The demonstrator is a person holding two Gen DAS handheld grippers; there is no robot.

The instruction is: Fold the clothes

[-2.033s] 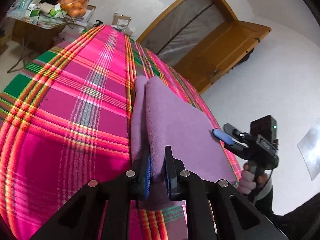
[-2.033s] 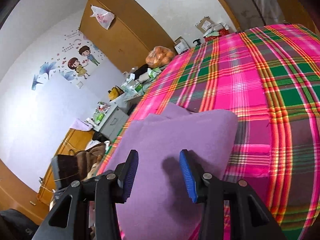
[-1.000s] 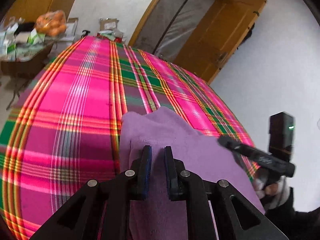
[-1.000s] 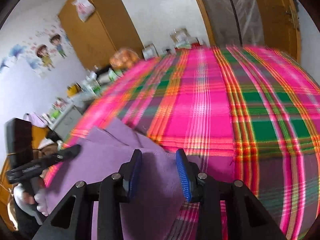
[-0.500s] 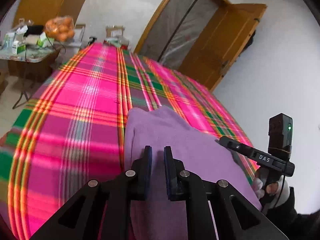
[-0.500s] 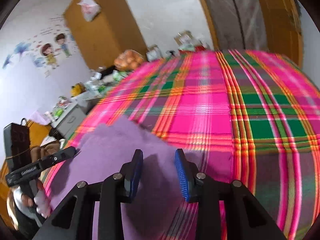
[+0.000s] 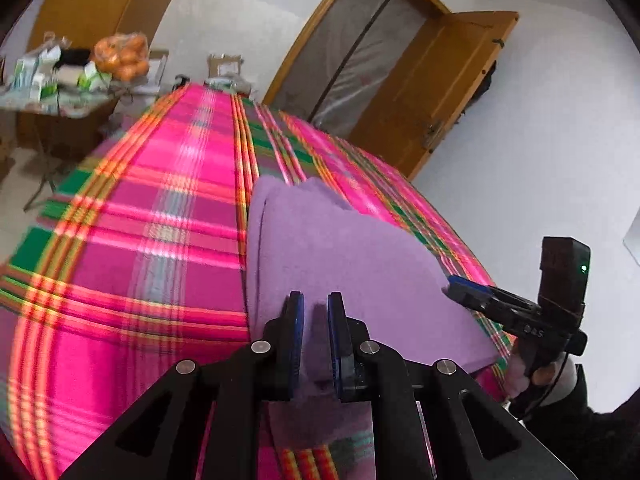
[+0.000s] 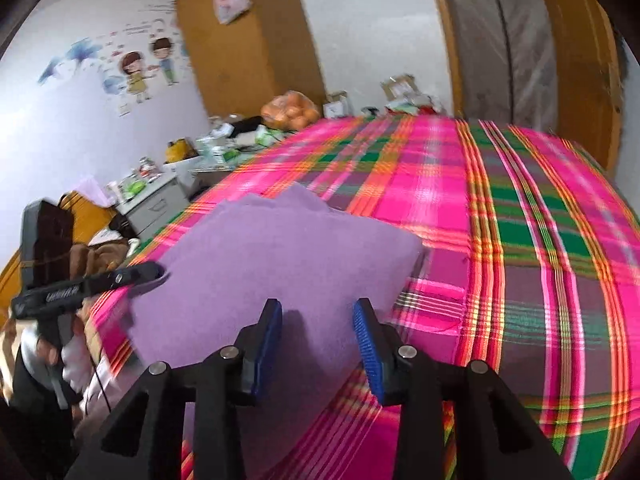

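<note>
A folded purple garment [image 7: 340,248] lies on the plaid bed sheet [image 7: 160,220], its layered far corners pointing away from me. My left gripper [image 7: 315,320] is at the garment's near left edge, jaws narrow, with purple cloth pinched between them. In the right wrist view the same garment [image 8: 288,256] spreads out ahead, and my right gripper [image 8: 318,328] hovers over its near right part with jaws wide apart and nothing between them. Each gripper also shows from the side in the other view: the right gripper [image 7: 460,286] and the left gripper [image 8: 158,271].
The pink and green plaid sheet [image 8: 520,220] covers the whole bed. A cluttered table with a bag of oranges [image 7: 122,58] stands beyond the bed's far left. A wooden door [image 7: 440,80], a wardrobe [image 8: 248,40] and a grey bedside cabinet [image 8: 156,204] surround the bed.
Both views swung up and dipped back down toward the bed. The left gripper stayed closed on the garment's edge; the right stayed open above it.
</note>
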